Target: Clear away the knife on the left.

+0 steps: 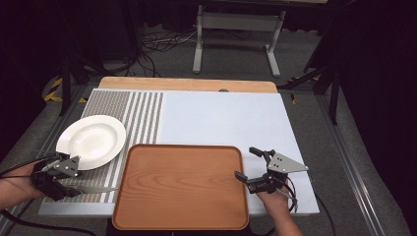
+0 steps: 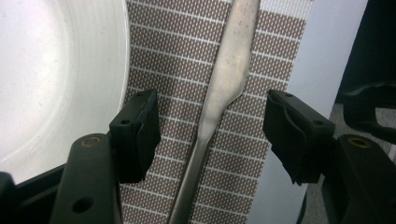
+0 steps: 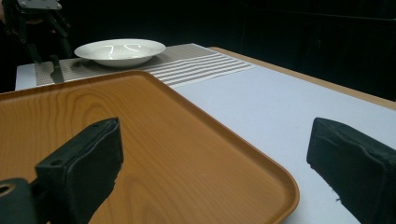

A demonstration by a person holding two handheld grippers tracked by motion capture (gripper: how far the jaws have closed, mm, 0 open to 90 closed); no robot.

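at about eight o'clock of the table, the left gripper (image 1: 74,187) stands over a table knife (image 2: 219,100) that lies on the patterned placemat (image 2: 196,56), just below the white plate (image 1: 92,141). its jaws straddle the knife's neck, half spread, pads clear of the metal on both sides. the step in hand looks like the pickup: the next move calls for the jaws to settle lower and pinch the handle squarely. at six o'clock sits the wooden tray (image 1: 181,186). at four o'clock the right gripper (image 1: 245,168) waits wide, holding nothing, across the tray's edge. no brand, label or writing can be read anywhere.
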